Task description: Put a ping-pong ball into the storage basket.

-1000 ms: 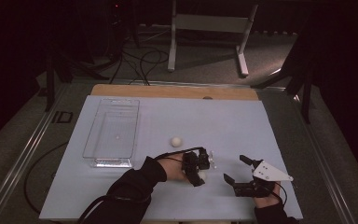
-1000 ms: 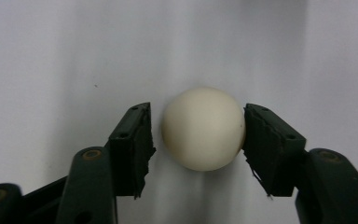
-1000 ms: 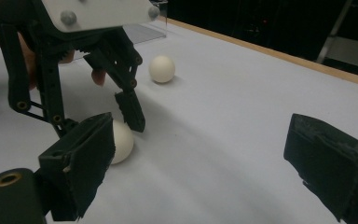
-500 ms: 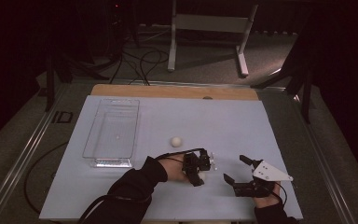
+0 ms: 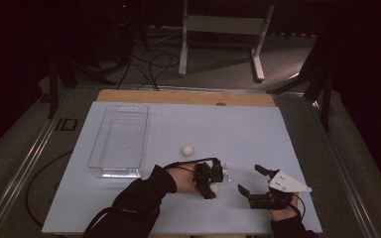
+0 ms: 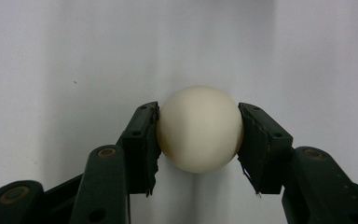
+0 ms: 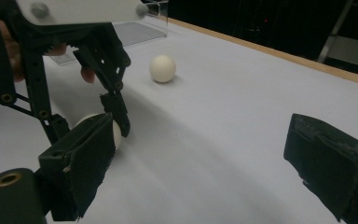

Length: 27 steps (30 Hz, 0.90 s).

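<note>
We have the left gripper's fingers [image 6: 142,140] pinching a cream-white ball [image 6: 199,128], one pad on each side at about its widest line; they have just been closing, and the ball now sits squarely between them on the white counter [image 5: 258,134]. In the high view that left gripper [image 5: 213,179] lies low near the front edge of the counter, with the hand and dark sleeve [image 5: 139,198] coming in behind it. Our right gripper [image 5: 252,179] rests just beside it to the right, its fingers [image 7: 328,163] spread wide with nothing between them. A second white ball [image 5: 188,150] lies free a little farther back, apart from both grippers, and the clear plastic tray [image 5: 95,148] stands to the left, near that ball. As we judge it, the step in hand is to lift the pinched ball and carry it to the tray. To do that well, we should keep the squeeze steady and centred, since a smooth round ball will squirt out if the pads slide above or below its middle. We would raise it straight up first, pass well clear of the loose ball, cross the tray's wall with room to spare, and lower it close to the tray floor before letting go, so that it does not bounce or roll.
</note>
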Each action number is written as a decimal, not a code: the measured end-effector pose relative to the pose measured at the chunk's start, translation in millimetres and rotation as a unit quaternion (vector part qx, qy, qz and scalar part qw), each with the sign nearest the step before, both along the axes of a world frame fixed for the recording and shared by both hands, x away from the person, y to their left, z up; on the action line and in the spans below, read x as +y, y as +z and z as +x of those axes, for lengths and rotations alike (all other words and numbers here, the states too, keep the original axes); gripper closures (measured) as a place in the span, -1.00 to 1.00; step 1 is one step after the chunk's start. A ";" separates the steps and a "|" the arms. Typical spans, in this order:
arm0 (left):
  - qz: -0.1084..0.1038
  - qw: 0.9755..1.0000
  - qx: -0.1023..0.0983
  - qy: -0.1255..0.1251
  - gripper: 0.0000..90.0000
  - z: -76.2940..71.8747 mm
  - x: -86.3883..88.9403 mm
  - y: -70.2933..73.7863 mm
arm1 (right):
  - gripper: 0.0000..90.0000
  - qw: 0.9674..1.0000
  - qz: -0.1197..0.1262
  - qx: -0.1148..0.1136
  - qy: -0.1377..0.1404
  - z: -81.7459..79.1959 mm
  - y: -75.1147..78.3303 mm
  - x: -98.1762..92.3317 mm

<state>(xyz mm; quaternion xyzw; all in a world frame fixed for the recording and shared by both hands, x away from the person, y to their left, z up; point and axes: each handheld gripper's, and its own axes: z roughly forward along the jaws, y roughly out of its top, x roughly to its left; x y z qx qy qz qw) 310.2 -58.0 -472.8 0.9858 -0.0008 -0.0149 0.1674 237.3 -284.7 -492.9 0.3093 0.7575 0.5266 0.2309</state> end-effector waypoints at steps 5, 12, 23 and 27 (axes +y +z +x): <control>0.000 1.000 0.002 -0.010 0.15 -2.8 2.1 5.3 | -0.81 1.000 -0.001 -0.002 0.000 0.1 0.1 0.2; 0.005 1.000 0.004 -0.020 0.15 -5.1 7.1 12.0 | -0.81 1.000 -0.001 -0.001 0.000 0.2 -0.1 0.3; -0.007 1.000 0.007 -0.026 0.15 -9.3 14.8 26.3 | -0.81 1.000 -0.002 -0.001 0.002 0.4 -0.7 1.1; -0.006 0.999 0.007 -0.035 0.15 -10.6 16.8 30.8 | -0.81 1.000 -0.002 -0.001 0.001 0.1 -0.6 1.4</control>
